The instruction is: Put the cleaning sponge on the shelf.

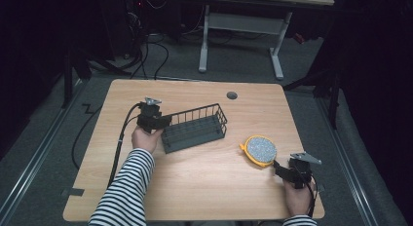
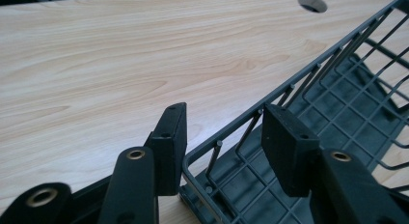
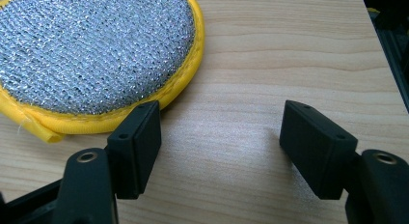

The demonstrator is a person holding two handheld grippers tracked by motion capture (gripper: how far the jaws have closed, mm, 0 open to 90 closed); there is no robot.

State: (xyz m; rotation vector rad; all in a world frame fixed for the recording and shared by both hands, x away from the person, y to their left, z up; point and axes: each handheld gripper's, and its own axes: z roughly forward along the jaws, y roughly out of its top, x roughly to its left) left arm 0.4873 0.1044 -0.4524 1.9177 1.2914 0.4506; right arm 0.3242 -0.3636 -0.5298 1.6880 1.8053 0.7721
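black pads of my right gripper [image 3: 219, 147] stand wide apart over bare wood, nothing between them. one pad sits just beside the yellow rim of the round scouring pad [image 3: 91, 50], which lies flat on the table [image 3: 289, 55]; i cannot tell whether the pad touches that rim. its top is a silvery, glittery mesh, and a small yellow loop sticks out at its edge. from the high view my right hand [image 1: 298, 197] rests near the table's front right corner, with the scouring pad [image 1: 261, 150] just ahead of the gripper [image 1: 278, 167].

further off, on my left, my striped sleeve [image 1: 127, 187] reaches in to the left gripper [image 1: 165, 122]. its jaws have closed as far as they go on the short end wall of the dark wire basket [image 2: 308, 118]: one pad outside the rim, the other inside the basket, the wire rim running between them. the basket [image 1: 195, 127] stands on the table near its middle, lying at a slant, well apart from the scouring pad.

beyond the basket, a round cable hole [image 1: 232, 95] sits in the tabletop near the far edge.
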